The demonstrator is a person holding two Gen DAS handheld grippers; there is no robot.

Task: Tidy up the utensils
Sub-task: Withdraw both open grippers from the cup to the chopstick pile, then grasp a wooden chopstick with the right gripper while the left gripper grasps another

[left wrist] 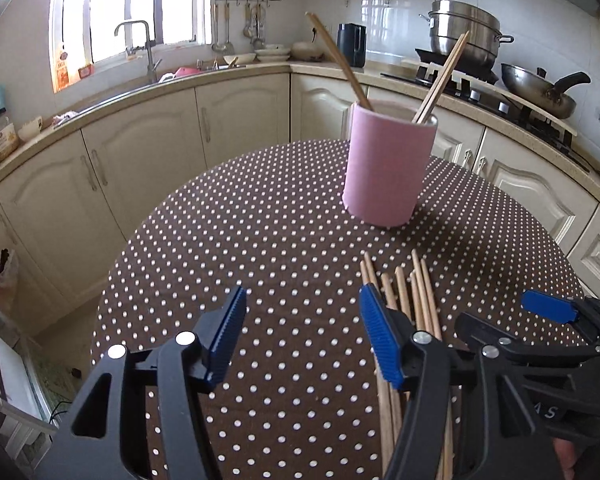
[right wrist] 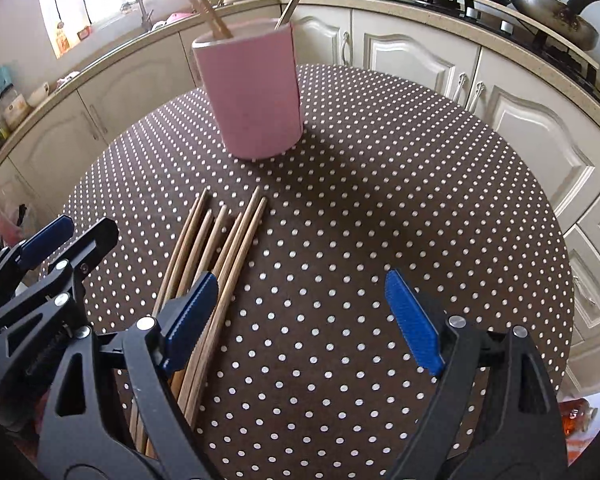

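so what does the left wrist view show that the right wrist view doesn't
Only the left wrist view shows the whole stacked steamer pot on the stove, the rack of hanging utensils and a plastic bag at the lower left.

Only the right wrist view shows the full fan of tips of the loose chopsticks and an orange item at the lower right edge.

Both show the pink holder with chopsticks in it, the dotted tablecloth, the wok, the faucet, and the left gripper and right gripper, both open and empty.
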